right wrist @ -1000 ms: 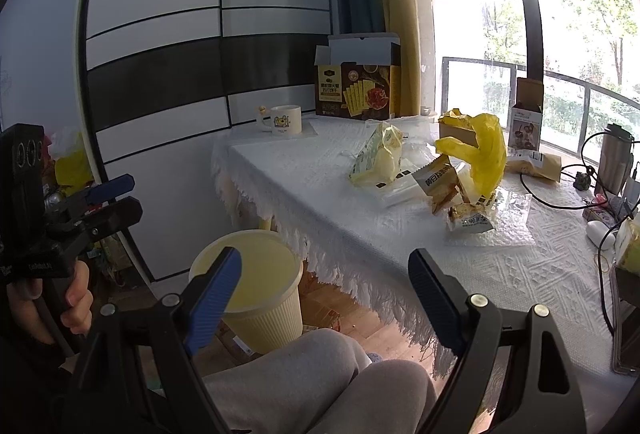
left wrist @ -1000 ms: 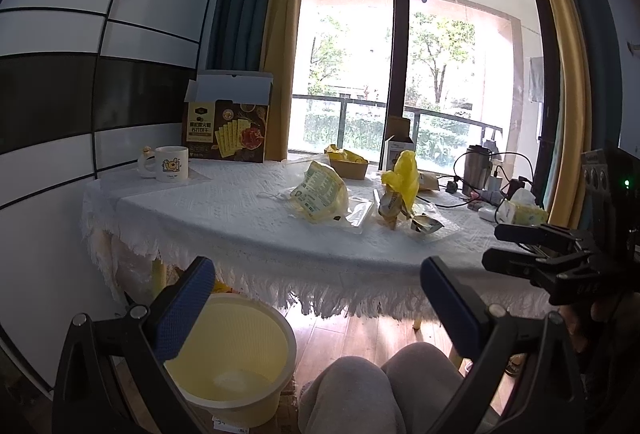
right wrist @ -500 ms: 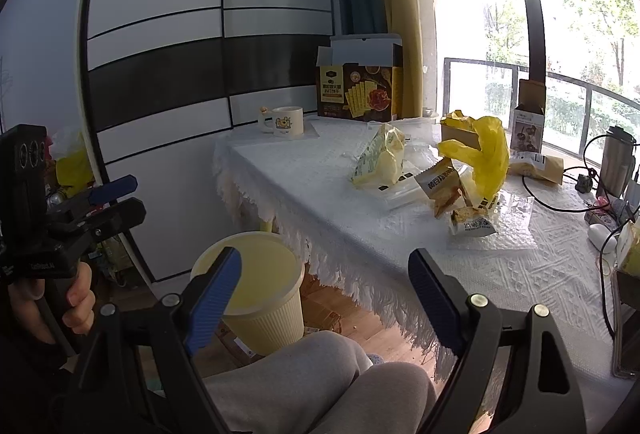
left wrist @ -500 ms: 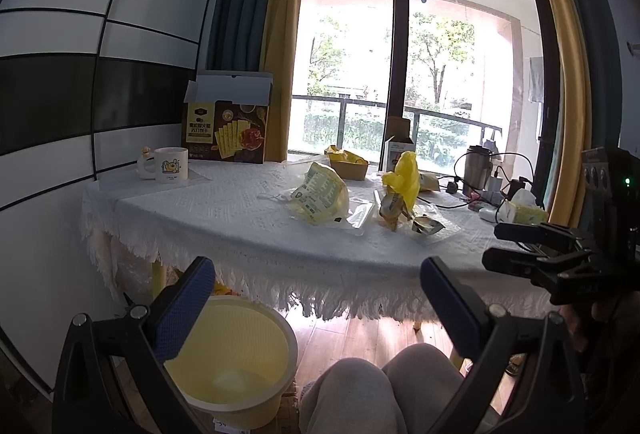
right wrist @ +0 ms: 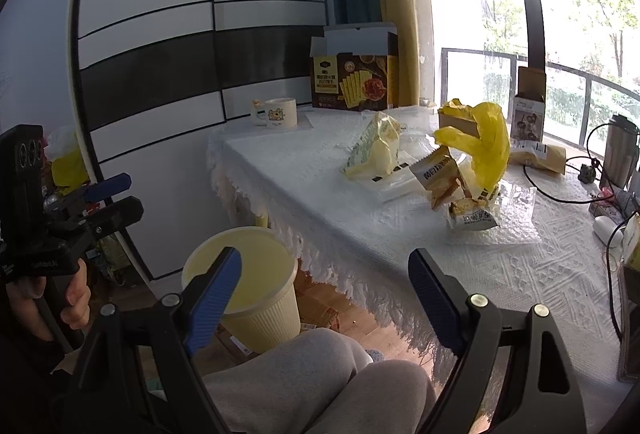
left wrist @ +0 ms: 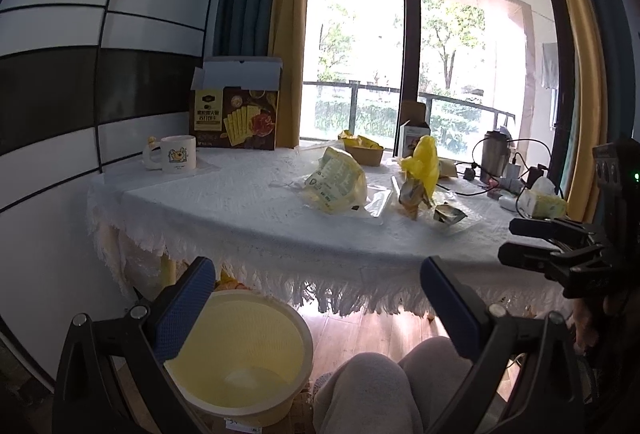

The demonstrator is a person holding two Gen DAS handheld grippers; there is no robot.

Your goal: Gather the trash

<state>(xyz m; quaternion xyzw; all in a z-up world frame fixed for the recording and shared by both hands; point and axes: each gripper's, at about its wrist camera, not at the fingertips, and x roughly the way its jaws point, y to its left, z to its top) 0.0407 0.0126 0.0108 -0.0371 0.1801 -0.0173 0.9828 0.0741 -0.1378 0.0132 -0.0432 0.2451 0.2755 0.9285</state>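
Trash: yellow snack bag (left wrist: 334, 184), yellow plastic bag (right wrist: 486, 144) and torn wrappers (right wrist: 448, 186) lie on the bench (left wrist: 224, 206), well beyond both fingers.
Change: left gripper (left wrist: 316, 308) has crept slightly closer; trash unmoved.
Fingers: left gripper and right gripper (right wrist: 324, 298) apart, empty.
Bin (left wrist: 256, 350): below left fingers, collection not begun.

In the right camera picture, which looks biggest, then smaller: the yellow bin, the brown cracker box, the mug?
1. Yellow bin, though it is nearest the camera, which helps.
2. Brown cracker box.
3. Mug, smallest.
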